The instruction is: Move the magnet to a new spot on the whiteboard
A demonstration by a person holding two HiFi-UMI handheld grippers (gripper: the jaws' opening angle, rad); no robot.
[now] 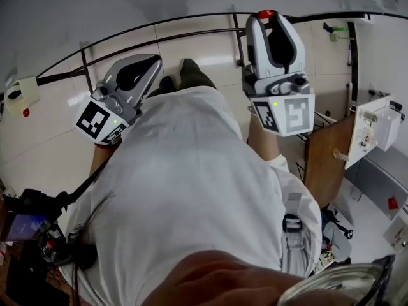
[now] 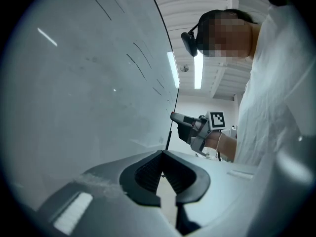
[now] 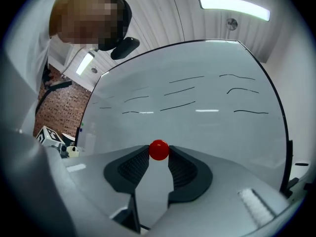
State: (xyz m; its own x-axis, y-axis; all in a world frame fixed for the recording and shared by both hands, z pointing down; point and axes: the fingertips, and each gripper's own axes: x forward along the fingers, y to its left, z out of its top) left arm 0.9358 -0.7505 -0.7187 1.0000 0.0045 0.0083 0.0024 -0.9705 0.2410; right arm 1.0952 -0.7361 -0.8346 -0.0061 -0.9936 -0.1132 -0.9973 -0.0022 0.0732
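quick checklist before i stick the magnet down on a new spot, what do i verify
1. Right gripper shut on the red magnet: ok.
2. Magnet held at the jaw tips, centred between them: ok.
3. Whiteboard bare just ahead of the magnet, with the pen lines higher up: ok.
4. Magnet touching the board: cannot tell.
5. Left gripper jaws together with nothing between them, apart from the right gripper: ok.

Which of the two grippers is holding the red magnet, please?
The right gripper: the magnet is pinched between its claw tips. The left gripper has its claw shut on nothing.
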